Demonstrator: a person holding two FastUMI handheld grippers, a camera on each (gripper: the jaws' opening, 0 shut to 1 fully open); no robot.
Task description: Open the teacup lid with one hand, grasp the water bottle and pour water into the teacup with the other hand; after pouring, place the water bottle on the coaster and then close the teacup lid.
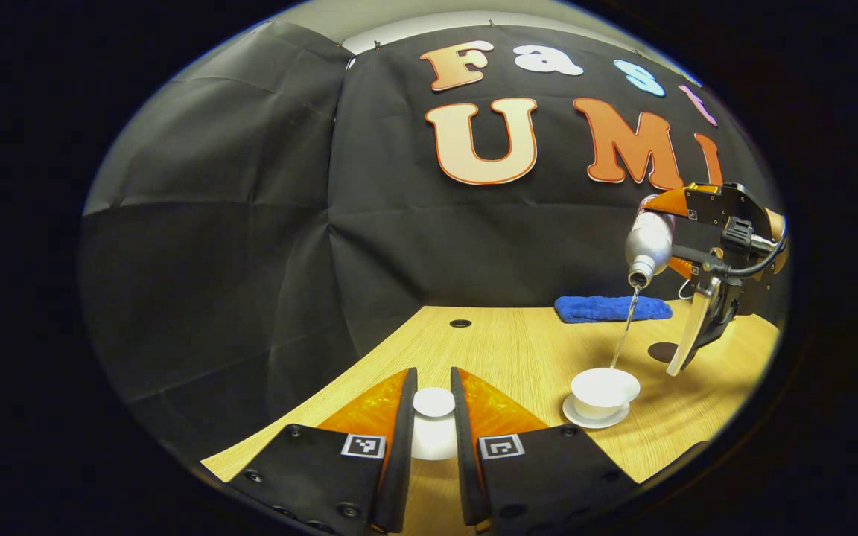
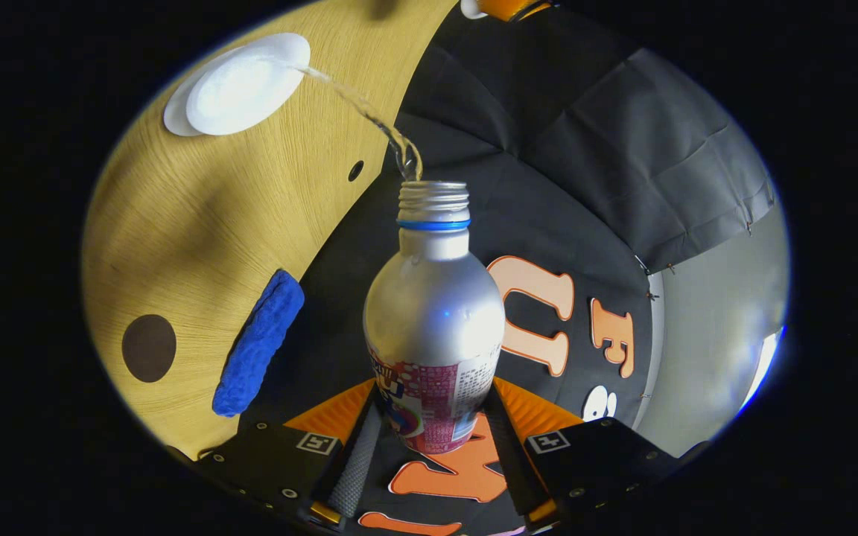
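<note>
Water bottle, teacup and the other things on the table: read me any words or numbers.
Label on the water bottle: printed text, too small and blurred to read.
Square tags on the left gripper and right gripper: coded patterns, no words.
teacup, lid, blue cloth, coaster: none.

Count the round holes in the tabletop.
1: a small dark hole near the table's far edge by the cloth wall. The bigger dark disc beside the blue towel looks like the coaster.
</note>
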